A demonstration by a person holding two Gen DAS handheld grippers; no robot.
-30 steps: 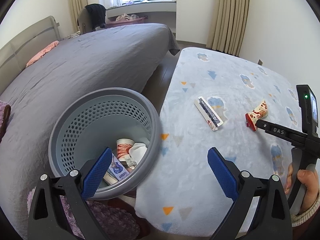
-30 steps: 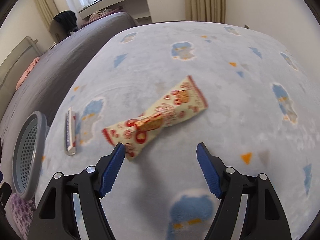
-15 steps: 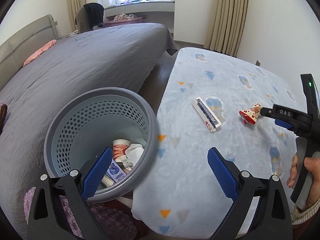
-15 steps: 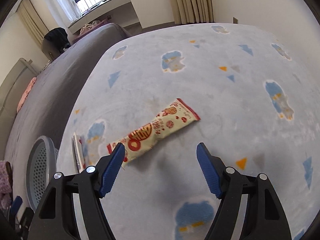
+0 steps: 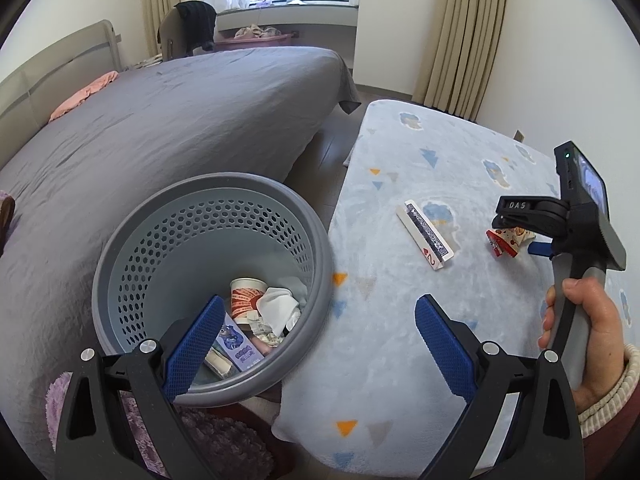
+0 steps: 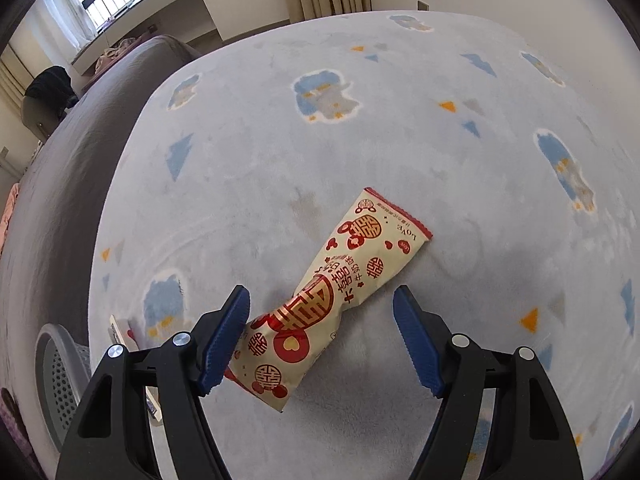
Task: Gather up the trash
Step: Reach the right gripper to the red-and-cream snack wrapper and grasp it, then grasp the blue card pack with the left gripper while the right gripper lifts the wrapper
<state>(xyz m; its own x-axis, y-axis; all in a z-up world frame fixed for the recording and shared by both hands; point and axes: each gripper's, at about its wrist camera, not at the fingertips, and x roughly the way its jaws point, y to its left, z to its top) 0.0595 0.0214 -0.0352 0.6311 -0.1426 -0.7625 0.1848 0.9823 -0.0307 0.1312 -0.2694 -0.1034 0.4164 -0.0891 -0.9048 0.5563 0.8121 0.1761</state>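
Cream-and-red snack wrapper [image 6: 332, 300] lies flat on the pale blue fleece blanket [image 6: 360, 140], diagonal, its lower end between my right gripper [image 6: 320, 340] fingers. Jaws are spread wide, nothing pinched; the left blue pad [image 6: 224, 340] sits right against the wrapper's lower edge or just over it, the right pad is well clear. So I judge I'm in the reach-and-straddle step on this piece, grasp not yet made.

From the left wrist view the right gripper [image 5: 516, 232] hangs right over the wrapper [image 5: 508, 240], with a playing-card box [image 5: 426, 234] lying near it on the blanket. My left gripper [image 5: 320, 336] is also spread and empty, hovering over the rim of the grey perforated basket [image 5: 132, 248], which already holds a paper cup [image 5: 246, 292], crumpled tissue [image 5: 280, 304] and other scraps.

Next move, I think: drop a little, centre the wrapper's twisted waist between the pads, close gently since the film is thin and slippery on fleece, then carry it over to the basket. The card box looks like the piece left after that.
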